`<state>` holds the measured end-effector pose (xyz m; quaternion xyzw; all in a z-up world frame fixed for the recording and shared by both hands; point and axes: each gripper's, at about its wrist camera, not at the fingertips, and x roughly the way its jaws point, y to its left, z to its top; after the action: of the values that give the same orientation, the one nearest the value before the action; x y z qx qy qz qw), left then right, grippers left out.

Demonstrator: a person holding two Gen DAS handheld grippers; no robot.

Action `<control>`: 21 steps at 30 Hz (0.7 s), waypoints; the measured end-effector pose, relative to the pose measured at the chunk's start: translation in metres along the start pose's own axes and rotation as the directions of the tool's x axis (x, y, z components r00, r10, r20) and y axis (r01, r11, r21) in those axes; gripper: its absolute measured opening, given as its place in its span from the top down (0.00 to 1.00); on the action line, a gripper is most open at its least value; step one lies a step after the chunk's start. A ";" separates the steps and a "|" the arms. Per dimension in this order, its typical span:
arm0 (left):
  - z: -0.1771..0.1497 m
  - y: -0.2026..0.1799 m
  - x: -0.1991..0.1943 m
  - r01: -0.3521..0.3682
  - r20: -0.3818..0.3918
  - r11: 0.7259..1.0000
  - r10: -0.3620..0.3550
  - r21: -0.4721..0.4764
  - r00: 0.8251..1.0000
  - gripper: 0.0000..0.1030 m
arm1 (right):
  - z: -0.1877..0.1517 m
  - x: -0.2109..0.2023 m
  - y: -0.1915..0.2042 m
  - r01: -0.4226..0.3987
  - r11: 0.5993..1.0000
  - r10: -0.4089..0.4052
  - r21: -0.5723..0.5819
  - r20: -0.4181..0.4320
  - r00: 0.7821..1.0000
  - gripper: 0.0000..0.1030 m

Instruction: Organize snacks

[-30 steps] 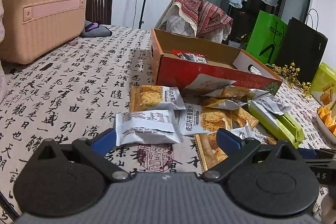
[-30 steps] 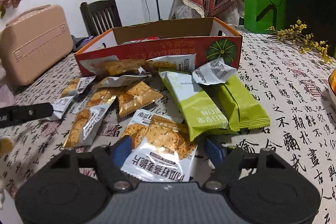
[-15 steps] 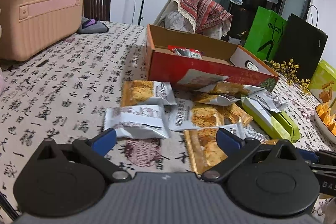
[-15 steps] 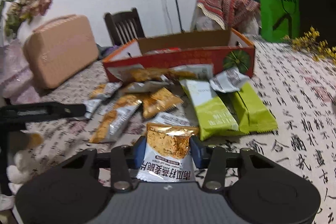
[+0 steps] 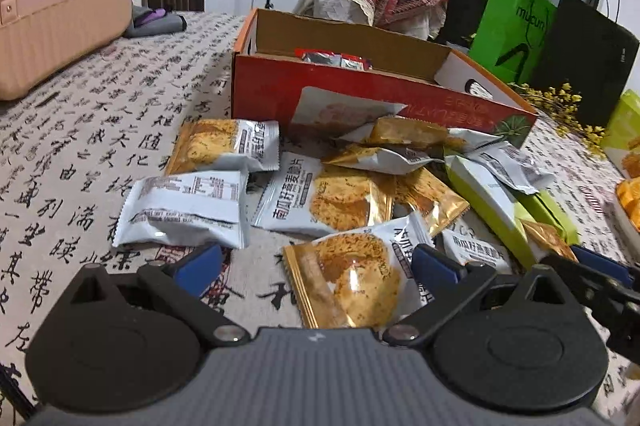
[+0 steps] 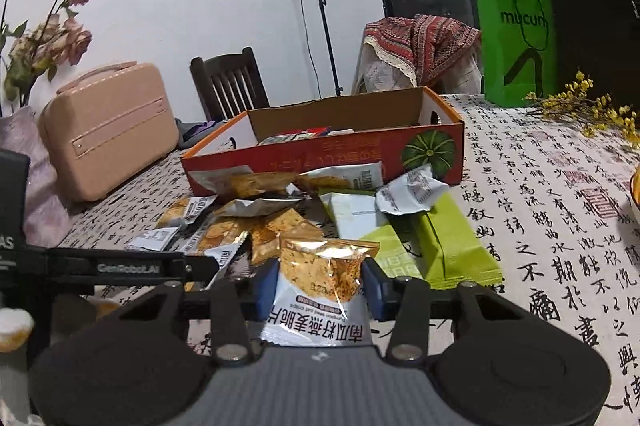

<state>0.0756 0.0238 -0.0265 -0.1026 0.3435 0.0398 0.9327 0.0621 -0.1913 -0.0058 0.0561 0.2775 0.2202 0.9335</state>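
R gripper (image 6: 320, 288) pinching snack packet (image 6: 320, 290); L gripper (image 5: 316, 264) jaws spread (over packets).

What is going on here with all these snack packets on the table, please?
A person is sorting snacks with two handheld claws. The right claw is shut on a pumpkin seed oat crisp packet. The left claw is open over another packet in the pile before the red cardboard box, which already holds some snacks.
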 end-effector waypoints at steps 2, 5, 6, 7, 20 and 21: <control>0.000 -0.003 0.001 0.002 0.001 1.000 -0.002 0.006 1.000 0.00 | -0.002 0.001 -0.002 -0.004 1.000 0.004 0.004 -0.002 1.000 0.57; 0.000 -0.006 -0.001 0.022 0.001 1.000 -0.022 0.001 1.000 0.00 | -0.004 0.003 -0.003 -0.011 1.000 0.011 0.008 -0.004 1.000 0.57; 0.000 -0.006 -0.002 0.034 0.002 0.999 -0.034 -0.007 0.999 0.00 | -0.005 0.003 -0.003 -0.013 1.000 0.013 0.008 -0.002 1.000 0.57; 0.000 -0.007 -0.003 0.046 0.003 0.999 -0.046 -0.014 0.999 0.00 | -0.005 0.003 -0.003 -0.014 1.000 0.014 0.009 -0.001 1.000 0.57; -0.001 -0.025 0.000 0.084 -0.023 0.996 -0.084 -0.015 0.996 0.00 | -0.007 -0.005 -0.016 0.030 0.999 -0.031 0.021 0.039 0.999 0.57; -0.001 -0.025 0.001 0.079 -0.020 0.997 -0.079 -0.015 0.997 0.00 | -0.007 -0.004 -0.017 0.029 0.999 -0.030 0.024 0.036 0.999 0.57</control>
<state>0.0787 -0.0007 -0.0239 -0.1234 0.3483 0.0044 0.9292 0.0613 -0.2086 -0.0135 0.0669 0.2640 0.2021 0.9407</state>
